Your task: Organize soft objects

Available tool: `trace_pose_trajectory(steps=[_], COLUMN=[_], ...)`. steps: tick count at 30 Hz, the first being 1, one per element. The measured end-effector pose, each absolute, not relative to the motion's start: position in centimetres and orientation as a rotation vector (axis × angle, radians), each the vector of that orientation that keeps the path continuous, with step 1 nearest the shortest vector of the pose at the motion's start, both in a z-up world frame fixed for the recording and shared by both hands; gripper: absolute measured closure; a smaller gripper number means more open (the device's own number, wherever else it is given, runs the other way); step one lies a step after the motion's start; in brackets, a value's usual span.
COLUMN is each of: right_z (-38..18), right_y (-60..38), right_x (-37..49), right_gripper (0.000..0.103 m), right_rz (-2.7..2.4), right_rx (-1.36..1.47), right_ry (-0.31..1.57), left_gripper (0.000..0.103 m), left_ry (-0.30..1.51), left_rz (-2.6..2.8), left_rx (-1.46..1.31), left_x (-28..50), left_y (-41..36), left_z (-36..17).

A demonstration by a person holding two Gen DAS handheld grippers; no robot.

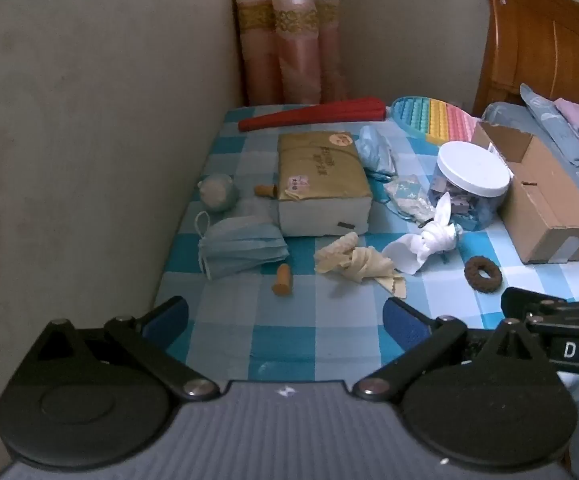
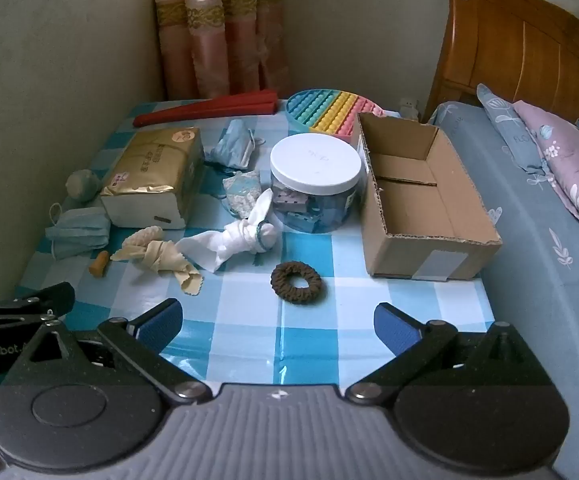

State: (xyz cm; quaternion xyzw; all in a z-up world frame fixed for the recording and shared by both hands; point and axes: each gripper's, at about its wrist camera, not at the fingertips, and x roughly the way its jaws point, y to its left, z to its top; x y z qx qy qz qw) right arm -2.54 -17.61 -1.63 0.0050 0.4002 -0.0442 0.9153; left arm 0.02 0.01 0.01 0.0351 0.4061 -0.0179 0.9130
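Left wrist view: the left gripper (image 1: 285, 316) hangs with its blue-padded fingers (image 1: 171, 314) spread wide and empty over a table (image 1: 285, 344) covered in blue-and-white check. Ahead of it lie the soft things: a folded blue face mask (image 1: 241, 250) near the wall, an orange earplug (image 1: 281, 279) just in front of it, a cream cloth (image 1: 353, 262) knotted in a heap, and a white cloth (image 1: 429, 240) bound with a small band. A gold tissue pack (image 1: 321, 180) sits behind them; a second orange earplug (image 1: 265, 191) rests against its left side, seen only from here. A grey-green round plush (image 1: 217, 192), or so it seems at this blur, sits by the wall.

Right wrist view: the right gripper (image 2: 277, 324) is likewise spread wide, holding nothing, with a brown hair scrunchie (image 2: 296, 282) on the cloth just ahead. This camera alone looks into the open cardboard box (image 2: 417, 216), which stands at the table's right edge beside the bed (image 2: 529, 208). A white-lidded clear jar (image 2: 315, 184) stands between box and tissue pack, touching the white cloth. Behind it lie a crumpled blue mask (image 2: 233, 146), a patterned mask (image 2: 243, 192), a rainbow pop-it toy (image 2: 325, 112) and a red folded fan (image 2: 209, 110).
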Motion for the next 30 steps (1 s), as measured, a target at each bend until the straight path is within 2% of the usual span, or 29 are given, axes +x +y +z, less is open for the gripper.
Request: trace_pose_trajectory(steps=[30], right_z=[-1.73], right_y=[-17.65], right_x=[-2.6], right_gripper=[0.0], right_rz=[-0.084], right_rx=[0.015], right_ry=[0.838], left_gripper=[0.001], left_ry=[0.821], left_rz=[-0.036], left_rx=[0.072], left_x=[-0.02], left_y=[0.01], left_z=[0.02])
